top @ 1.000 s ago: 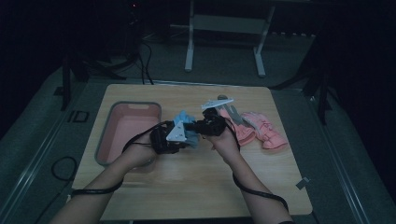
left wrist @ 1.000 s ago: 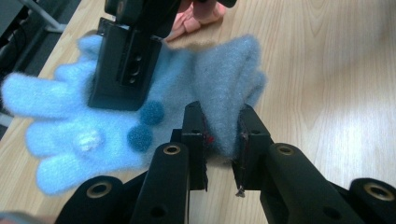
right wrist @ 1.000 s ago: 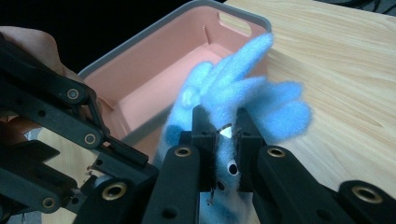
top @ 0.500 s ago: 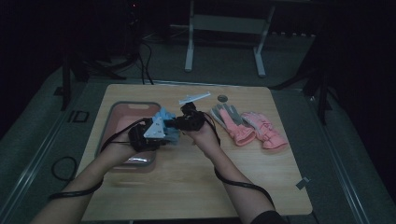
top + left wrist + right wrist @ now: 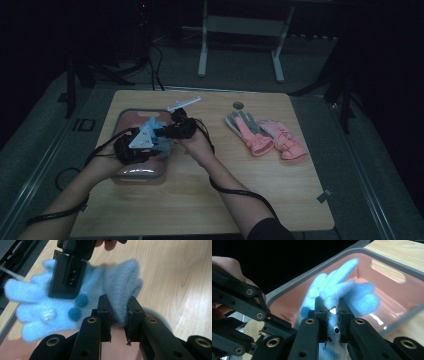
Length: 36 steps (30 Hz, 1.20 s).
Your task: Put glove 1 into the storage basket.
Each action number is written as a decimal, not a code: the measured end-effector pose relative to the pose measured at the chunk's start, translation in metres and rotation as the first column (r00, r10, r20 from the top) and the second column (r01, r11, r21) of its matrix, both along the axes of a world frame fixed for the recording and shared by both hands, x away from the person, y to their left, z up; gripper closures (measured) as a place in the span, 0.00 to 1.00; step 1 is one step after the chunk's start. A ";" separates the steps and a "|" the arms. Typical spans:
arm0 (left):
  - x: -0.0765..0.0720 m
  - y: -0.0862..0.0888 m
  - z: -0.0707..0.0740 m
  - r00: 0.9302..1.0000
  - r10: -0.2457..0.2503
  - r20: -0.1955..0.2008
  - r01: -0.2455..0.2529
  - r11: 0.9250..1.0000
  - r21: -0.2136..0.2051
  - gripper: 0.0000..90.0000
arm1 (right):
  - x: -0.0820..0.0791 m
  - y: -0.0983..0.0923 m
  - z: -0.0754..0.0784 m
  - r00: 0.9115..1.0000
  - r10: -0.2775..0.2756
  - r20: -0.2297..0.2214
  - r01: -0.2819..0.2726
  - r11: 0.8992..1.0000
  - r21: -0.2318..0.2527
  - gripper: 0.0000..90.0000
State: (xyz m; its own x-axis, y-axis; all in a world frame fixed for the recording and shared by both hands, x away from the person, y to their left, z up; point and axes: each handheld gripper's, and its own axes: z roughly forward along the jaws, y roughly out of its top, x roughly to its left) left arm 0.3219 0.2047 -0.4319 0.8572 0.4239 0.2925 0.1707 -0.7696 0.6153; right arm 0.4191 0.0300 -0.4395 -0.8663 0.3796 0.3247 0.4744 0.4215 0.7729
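While both hands meet over the pink bin [image 5: 131, 172], each gripper's jaws clamp the blue glove [image 5: 50, 310].

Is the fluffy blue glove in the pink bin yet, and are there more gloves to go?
Not quite. Both the left gripper and right gripper are shut on the blue glove, holding it over the pink bin, not yet dropped in. The two pink gloves lie on the table, probably next.

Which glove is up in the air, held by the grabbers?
The fluffy light blue glove: both grippers pinch it above the pink bin. The pink gloves lie flat on the table, untouched.
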 end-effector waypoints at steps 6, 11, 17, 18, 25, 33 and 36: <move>-0.003 0.019 -0.002 1.000 0.024 -0.018 -0.024 1.000 0.019 0.86 | 0.001 0.027 -0.004 0.999 0.036 -0.009 -0.037 0.999 -0.010 0.92; 0.001 0.030 -0.013 0.998 0.037 -0.049 -0.037 0.999 0.016 0.86 | 0.005 0.042 -0.015 0.999 0.045 -0.025 -0.046 0.999 -0.019 0.92; 0.017 0.035 -0.033 0.994 0.045 -0.103 -0.043 0.999 0.030 0.86 | 0.017 0.053 -0.036 0.997 0.036 -0.069 -0.040 0.998 -0.058 0.92; 0.020 0.035 -0.036 0.993 0.045 -0.112 -0.042 0.999 0.029 0.86 | 0.019 0.054 -0.039 0.997 0.032 -0.075 -0.037 0.997 -0.066 0.92; 0.034 0.032 -0.049 0.987 0.049 -0.152 -0.043 0.998 0.047 0.86 | 0.027 0.058 -0.047 0.997 -0.022 -0.069 0.013 0.990 -0.138 0.77; 0.044 0.029 -0.060 0.976 0.060 -0.212 -0.045 0.996 0.073 0.85 | 0.024 0.055 -0.043 0.999 -0.033 -0.041 0.024 0.980 -0.196 0.53; 0.045 0.025 -0.063 0.974 0.061 -0.220 -0.041 0.995 0.093 0.85 | 0.020 0.051 -0.044 0.999 -0.028 -0.038 0.020 0.979 -0.203 0.47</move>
